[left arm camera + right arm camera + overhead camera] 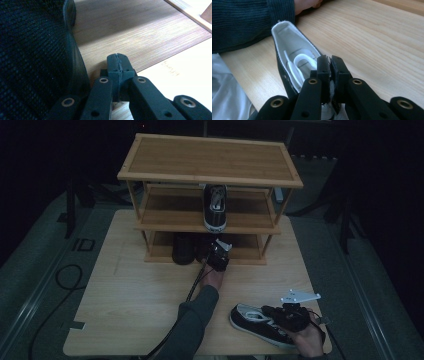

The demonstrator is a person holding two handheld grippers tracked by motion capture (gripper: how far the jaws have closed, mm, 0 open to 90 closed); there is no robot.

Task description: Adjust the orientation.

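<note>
A black sneaker with a white lining (255, 320) lies on its side near the table's front right edge. My right gripper (280, 314) is shut on its rim; in the right gripper view the jaws pinch the sneaker's wall (287, 57) at the right gripper's tips (329, 61). My left gripper (216, 254) reaches to the front of the rack's bottom shelf (245, 251). In the left gripper view, my left gripper (117, 60) is shut with nothing between its jaws, just right of a black shoe (32, 50). Another black sneaker (215, 207) stands on the middle shelf.
The three-tier wooden shoe rack (210, 157) stands at the back of the light wooden table (130, 295); its top shelf is bare. A dark shoe (182, 249) sits on the bottom shelf. A dark sleeve (242, 22) lies left of the held sneaker. A black cable (65, 280) trails off the table's left.
</note>
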